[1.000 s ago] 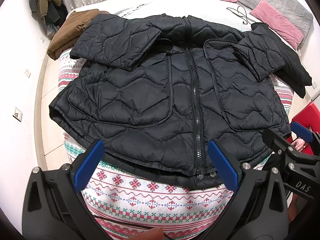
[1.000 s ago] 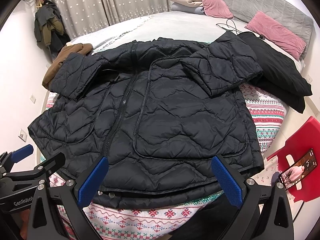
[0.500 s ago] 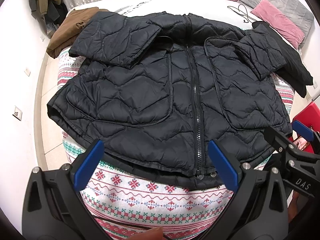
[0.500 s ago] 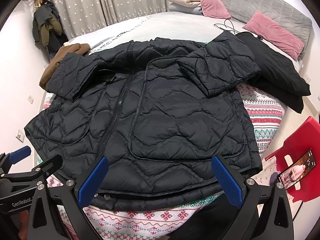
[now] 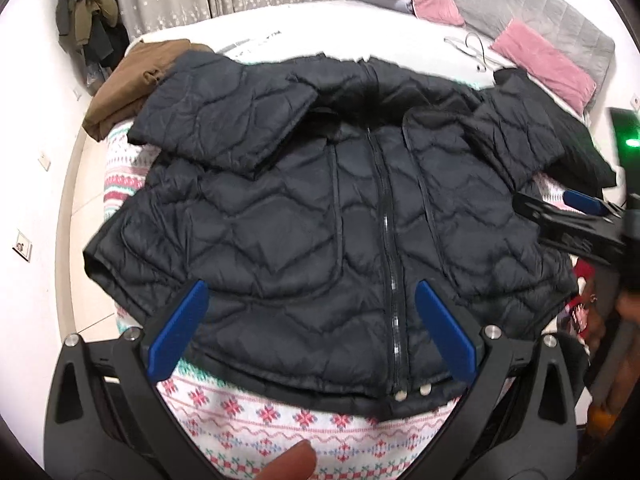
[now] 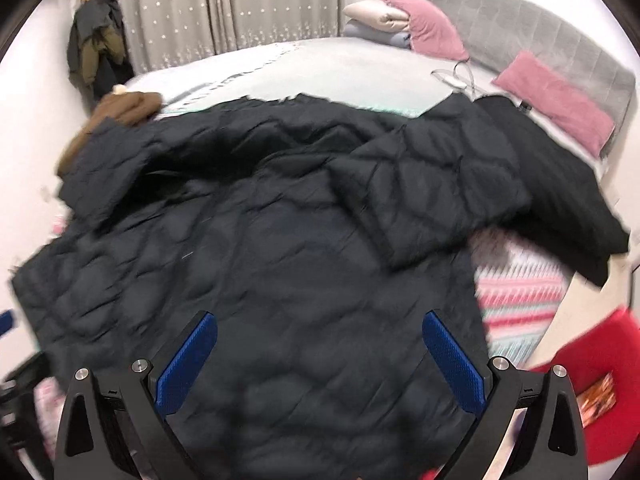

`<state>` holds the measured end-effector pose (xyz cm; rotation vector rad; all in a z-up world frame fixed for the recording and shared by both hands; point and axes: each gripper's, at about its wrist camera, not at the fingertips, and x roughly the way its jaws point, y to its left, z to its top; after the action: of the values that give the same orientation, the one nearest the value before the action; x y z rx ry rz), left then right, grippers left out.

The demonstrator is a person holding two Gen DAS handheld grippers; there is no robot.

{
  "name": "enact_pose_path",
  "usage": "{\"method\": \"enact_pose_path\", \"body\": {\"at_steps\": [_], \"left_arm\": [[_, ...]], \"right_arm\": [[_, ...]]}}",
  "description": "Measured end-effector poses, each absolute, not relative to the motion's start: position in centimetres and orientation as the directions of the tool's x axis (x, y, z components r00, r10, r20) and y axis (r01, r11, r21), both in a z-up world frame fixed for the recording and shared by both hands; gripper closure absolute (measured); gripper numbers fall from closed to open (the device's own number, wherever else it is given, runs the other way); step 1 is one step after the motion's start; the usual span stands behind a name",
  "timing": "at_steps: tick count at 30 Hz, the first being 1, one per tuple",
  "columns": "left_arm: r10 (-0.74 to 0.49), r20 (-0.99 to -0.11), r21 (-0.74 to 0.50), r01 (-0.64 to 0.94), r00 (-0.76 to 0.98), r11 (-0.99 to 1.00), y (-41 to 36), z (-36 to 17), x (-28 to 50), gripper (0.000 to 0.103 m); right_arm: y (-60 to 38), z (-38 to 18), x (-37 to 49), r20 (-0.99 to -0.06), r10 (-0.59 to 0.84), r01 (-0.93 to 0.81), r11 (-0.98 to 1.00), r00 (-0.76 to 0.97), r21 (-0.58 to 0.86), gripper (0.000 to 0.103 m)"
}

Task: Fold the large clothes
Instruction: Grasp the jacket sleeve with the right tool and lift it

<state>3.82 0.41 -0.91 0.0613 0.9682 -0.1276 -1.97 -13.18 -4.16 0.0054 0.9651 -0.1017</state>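
Black quilted jacket (image 5: 280, 240) — both grippers (image 5: 312, 332) (image 6: 320, 360) wide apart, empty, above it.

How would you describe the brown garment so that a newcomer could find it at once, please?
Start at the bed, then the black quilted jacket spread across it. Just beyond the jacket's left sleeve lies a bundled brown garment, the only brown item there.

**Even indoor light, motion blur on the right**

Both views are evenly, brightly lit, and only soft shadows are cast. Edges are bent and vignetted by fisheye distortion. The right wrist view is smeared throughout; the black jacket (image 6: 280, 260) is rendered without detail.
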Motion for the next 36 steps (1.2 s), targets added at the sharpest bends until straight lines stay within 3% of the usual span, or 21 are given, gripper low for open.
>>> {"method": "enact_pose_path", "body": {"at_steps": [5, 12, 13, 16, 17, 18, 27, 36], "left_arm": [[-0.070, -0.803, 0.005, 0.125, 0.592, 0.992, 0.9, -0.3, 4.9, 0.000], [-0.113, -0.805, -0.030, 0.151, 0.582, 0.988, 1.2, -0.9, 6.0, 0.000], [-0.112, -0.806, -0.028, 0.152, 0.581, 0.988, 1.0, -1.1, 6.1, 0.000], [-0.117, -0.811, -0.024, 0.168, 0.573, 0.985, 0.7, -1.5, 6.6, 0.000], [-0.120, -0.812, -0.019, 0.179, 0.572, 0.984, 0.5, -1.6, 6.7, 0.000], [-0.122, -0.812, -0.013, 0.192, 0.571, 0.981, 0.3, -1.7, 6.8, 0.000], [-0.169, -0.814, -0.032, 0.247, 0.556, 0.969, -0.4, -1.0, 9.0, 0.000], [-0.138, -0.810, -0.006, 0.228, 0.570, 0.974, 0.8, -0.2, 11.1, 0.000]], "right_arm": [[-15.3, -5.9, 3.4, -0.830, -0.083, 0.085, 0.995, 0.552, -0.043, 0.002], [-17.5, -10.2, 9.0, -0.855, -0.170, 0.102, 0.985, 0.490, -0.137, 0.018], [-17.9, -10.9, 9.5, -0.855, -0.192, 0.110, 0.981, 0.481, -0.158, 0.027], [-18.8, -11.2, 9.8, -0.847, -0.205, 0.113, 0.979, 0.490, -0.172, 0.076], [-19.3, -10.6, 9.5, -0.846, -0.175, 0.108, 0.984, 0.503, -0.140, 0.088], [-19.7, -10.0, 9.3, -0.842, -0.156, 0.107, 0.987, 0.517, -0.117, 0.092], [-26.5, 2.0, 6.9, -0.681, -0.323, 0.247, 0.946, 0.657, -0.210, 0.096], [-40.9, 9.2, 7.8, -0.572, -0.627, 0.526, 0.771, 0.529, -0.358, 0.096]]}}
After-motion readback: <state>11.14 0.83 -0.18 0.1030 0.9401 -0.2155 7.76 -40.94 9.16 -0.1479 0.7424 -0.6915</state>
